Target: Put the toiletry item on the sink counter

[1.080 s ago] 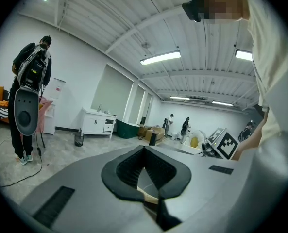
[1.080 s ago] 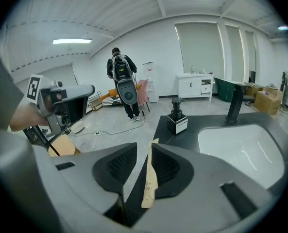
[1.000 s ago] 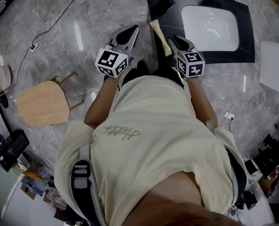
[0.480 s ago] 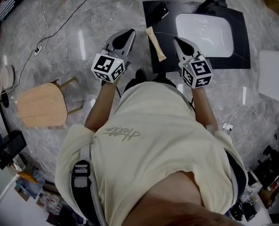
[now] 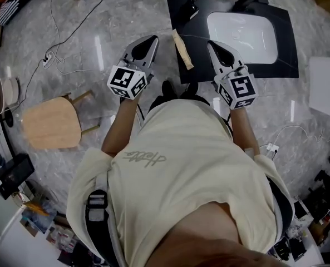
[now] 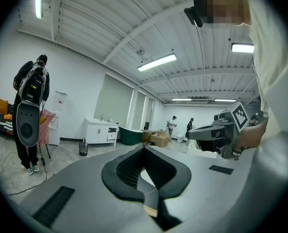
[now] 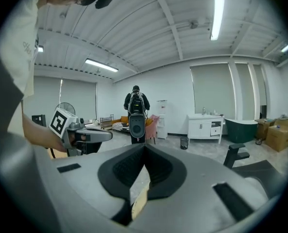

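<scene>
The toiletry item, a slim beige tube (image 5: 182, 49), lies on the left part of the black sink counter (image 5: 287, 43), beside the white basin (image 5: 242, 36). My right gripper (image 5: 211, 44) hovers over the counter between tube and basin, shut with nothing in it; its tips meet in the right gripper view (image 7: 144, 147). My left gripper (image 5: 152, 39) hangs over the marble floor, left of the tube and clear of it. Its jaws are also shut and hold nothing in the left gripper view (image 6: 144, 148).
A wooden stool (image 5: 50, 124) stands on the floor at left, with cables (image 5: 59, 54) trailing behind it. A white box (image 5: 325, 85) sits right of the counter. Another person carrying a rig (image 7: 135, 113) stands farther off in the room.
Both grippers have risen. The right gripper has lifted off and drawn away from the tube, which stays lying on the counter.
</scene>
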Demonstrator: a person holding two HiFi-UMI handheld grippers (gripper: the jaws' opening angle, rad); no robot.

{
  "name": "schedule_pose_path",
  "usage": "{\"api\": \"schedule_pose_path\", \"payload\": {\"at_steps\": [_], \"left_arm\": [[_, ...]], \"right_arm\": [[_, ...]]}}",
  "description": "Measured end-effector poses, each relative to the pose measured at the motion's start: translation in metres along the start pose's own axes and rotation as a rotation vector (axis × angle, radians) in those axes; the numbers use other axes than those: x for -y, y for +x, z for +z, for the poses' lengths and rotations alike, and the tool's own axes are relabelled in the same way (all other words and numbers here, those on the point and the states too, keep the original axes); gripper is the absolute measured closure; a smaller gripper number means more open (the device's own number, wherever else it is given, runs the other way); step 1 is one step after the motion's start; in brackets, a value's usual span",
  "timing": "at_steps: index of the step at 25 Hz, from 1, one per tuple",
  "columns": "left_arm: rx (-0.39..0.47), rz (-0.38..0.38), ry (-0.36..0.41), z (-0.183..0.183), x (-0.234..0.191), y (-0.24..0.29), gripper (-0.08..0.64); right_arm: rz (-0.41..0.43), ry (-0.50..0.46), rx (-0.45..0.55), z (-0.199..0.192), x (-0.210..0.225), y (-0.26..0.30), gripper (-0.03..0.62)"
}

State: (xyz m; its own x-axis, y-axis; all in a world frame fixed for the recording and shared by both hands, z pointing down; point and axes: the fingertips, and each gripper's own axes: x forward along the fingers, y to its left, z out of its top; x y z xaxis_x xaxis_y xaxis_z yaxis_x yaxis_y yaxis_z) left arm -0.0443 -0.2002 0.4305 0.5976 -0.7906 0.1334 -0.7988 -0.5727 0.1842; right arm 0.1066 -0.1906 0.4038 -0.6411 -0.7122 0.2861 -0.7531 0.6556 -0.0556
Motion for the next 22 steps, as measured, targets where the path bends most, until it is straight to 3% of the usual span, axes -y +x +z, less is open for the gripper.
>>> {"api": "schedule_pose_path", "payload": {"at_steps": [11,22], "left_arm": [[0.062,-0.013,0.057,0.034,0.014,-0.004,0.557],[0.081,-0.006,0.075,0.040,0.021,-0.018,0.557]], "right_arm": [[-0.014,-0.025,0.070,0.024,0.006,-0.019,0.598],[0.003,-0.049,0.101,0.030,-0.006,-0.023,0.598]]}}
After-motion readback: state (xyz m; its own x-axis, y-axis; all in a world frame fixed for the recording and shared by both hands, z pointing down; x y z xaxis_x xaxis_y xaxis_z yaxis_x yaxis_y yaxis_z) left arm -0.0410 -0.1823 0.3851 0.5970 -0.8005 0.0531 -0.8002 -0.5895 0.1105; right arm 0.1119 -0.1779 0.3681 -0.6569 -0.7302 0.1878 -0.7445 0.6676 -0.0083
